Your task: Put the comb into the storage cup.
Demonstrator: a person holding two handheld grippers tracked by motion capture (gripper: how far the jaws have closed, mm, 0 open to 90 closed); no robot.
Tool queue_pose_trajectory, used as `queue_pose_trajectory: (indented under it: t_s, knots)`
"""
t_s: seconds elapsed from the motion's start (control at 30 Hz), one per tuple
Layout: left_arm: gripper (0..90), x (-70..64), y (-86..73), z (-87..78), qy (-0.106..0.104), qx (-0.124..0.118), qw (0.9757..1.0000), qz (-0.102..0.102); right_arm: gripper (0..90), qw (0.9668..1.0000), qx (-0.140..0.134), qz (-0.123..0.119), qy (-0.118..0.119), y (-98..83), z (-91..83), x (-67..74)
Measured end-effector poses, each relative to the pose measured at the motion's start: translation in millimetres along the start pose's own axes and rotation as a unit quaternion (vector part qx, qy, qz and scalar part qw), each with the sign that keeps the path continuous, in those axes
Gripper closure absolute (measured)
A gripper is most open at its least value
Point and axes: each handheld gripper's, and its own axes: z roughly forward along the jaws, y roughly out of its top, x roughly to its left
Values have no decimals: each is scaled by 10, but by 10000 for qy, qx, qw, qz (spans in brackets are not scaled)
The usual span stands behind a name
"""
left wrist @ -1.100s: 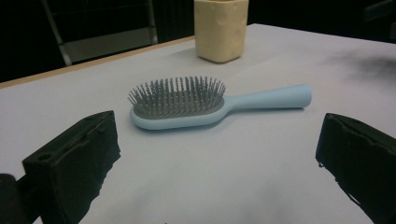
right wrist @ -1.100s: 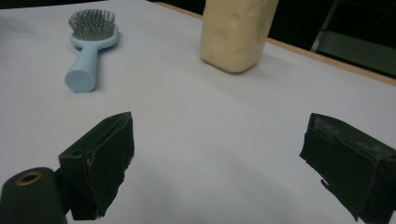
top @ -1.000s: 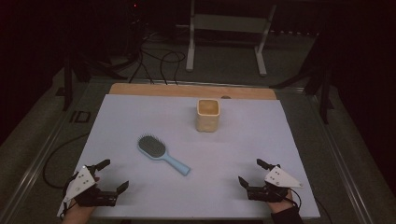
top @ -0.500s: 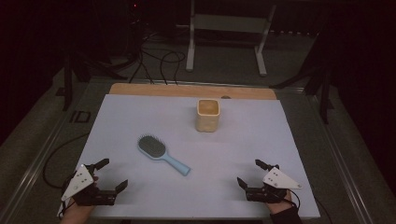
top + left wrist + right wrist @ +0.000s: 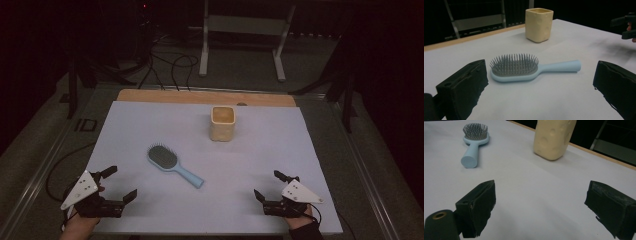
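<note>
A light blue hairbrush [image 5: 173,164] [image 5: 524,68] [image 5: 474,142] with grey bristles lies flat near the table's middle left, handle toward the front right. A cream square cup [image 5: 222,123] [image 5: 538,21] [image 5: 553,138] stands upright farther back, apart from the brush. My left gripper [image 5: 119,184] [image 5: 541,87] rests open at the front left corner, its jaws wide and empty, facing the brush. My right gripper [image 5: 274,186] [image 5: 541,207] sits open at the front right, empty, with the cup and the brush's handle end ahead of it.
The white table sheet [image 5: 280,145] ends at a wooden strip [image 5: 200,97] along the back edge. Beyond it are cables [image 5: 165,65] on the floor and a metal stand [image 5: 245,30]. The surroundings are dark.
Both grippers have stayed at the front corners with only a slight shift of the left one. The brush and cup have not moved.
</note>
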Motion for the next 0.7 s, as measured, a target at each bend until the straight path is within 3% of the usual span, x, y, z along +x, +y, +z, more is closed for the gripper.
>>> queue_pose_trajectory:
  t_s: [0.2, 0.43, 0.5, 0.53, 0.7]
  knots:
    - [0, -28, 234, 45, -42, 145, 9997, 210, 91, 10000, -3, -33, -33, 8, 0, 12]
    - [0, -27, 428, 139, -176, 243, 9995, 70, 91, 10000, -26, -61, -25, 17, -7, 20]
    - [0, -43, 486, 169, -121, 278, 9995, 32, 91, 10000, -15, -74, -28, 16, -4, 23]
    - [0, -39, 521, 183, -301, 314, 9990, 35, 91, 10000, -21, -71, -15, 15, -4, 19]
    - [0, -75, 667, 281, -489, 402, 9978, 211, 92, 10000, -26, -61, -32, 16, -3, 12]
